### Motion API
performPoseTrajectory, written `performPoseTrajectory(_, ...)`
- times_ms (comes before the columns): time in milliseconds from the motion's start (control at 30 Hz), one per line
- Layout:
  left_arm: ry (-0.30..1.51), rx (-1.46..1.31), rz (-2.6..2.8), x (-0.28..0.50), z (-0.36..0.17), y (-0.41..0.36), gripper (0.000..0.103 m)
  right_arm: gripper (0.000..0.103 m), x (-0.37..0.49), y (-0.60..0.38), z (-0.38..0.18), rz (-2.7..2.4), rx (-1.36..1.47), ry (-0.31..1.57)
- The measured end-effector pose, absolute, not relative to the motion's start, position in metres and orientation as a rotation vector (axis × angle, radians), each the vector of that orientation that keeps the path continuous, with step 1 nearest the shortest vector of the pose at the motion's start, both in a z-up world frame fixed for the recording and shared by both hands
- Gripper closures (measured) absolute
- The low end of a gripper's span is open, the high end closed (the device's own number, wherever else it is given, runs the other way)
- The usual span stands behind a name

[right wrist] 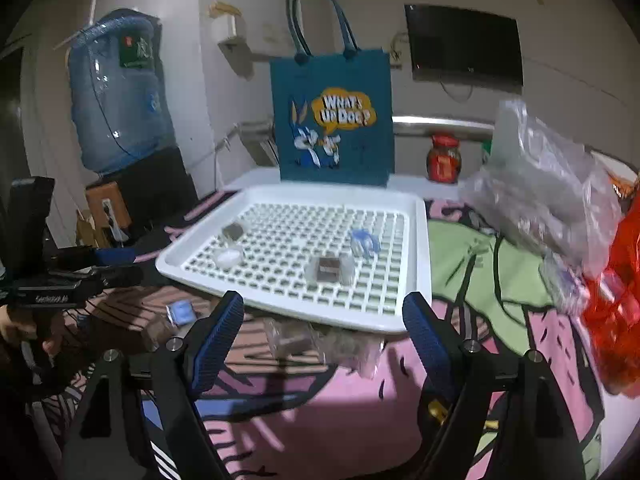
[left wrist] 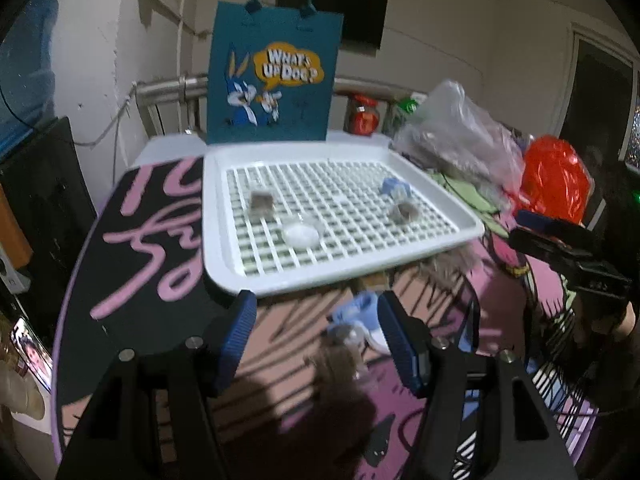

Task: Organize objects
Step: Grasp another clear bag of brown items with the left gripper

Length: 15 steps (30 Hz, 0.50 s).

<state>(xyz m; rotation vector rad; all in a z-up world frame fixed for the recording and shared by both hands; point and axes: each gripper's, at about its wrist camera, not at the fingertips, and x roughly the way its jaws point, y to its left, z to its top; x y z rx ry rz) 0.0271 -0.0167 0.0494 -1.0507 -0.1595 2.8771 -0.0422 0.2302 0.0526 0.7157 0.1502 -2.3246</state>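
Through the left wrist view, my left gripper (left wrist: 316,340) stands parted and empty above the patterned cloth (left wrist: 280,420); a blue packet (left wrist: 354,308) and a brown one (left wrist: 340,346) lie between its fingers, untouched. Beyond sits the white tray (left wrist: 224,264).

From the right wrist view, my right gripper (right wrist: 324,340) is released, jaws wide, over clear-wrapped packets (right wrist: 292,338) at the tray's (right wrist: 420,240) near rim. A brown packet (right wrist: 329,270) rests on the grid.
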Motion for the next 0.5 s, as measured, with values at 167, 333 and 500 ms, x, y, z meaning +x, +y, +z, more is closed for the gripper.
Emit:
performPoseTrajectory(167,-0.15,-1.162,2.822,0.024,0.033,-0.009,0.041,0.021,-0.052,0.228,0.033,-2.302,0.822,0.16)
performPoseTrajectory(333,-0.163,-1.234,2.791,0.024,0.02,-0.006,0.041,0.024,-0.063,0.228,0.019,-2.297,0.922,0.157)
performPoseTrajectory(500,-0.162,-1.291,2.763,0.021,0.01,-0.005,0.041,0.044,-0.078,0.227,0.006,-2.273,1.039,0.129)
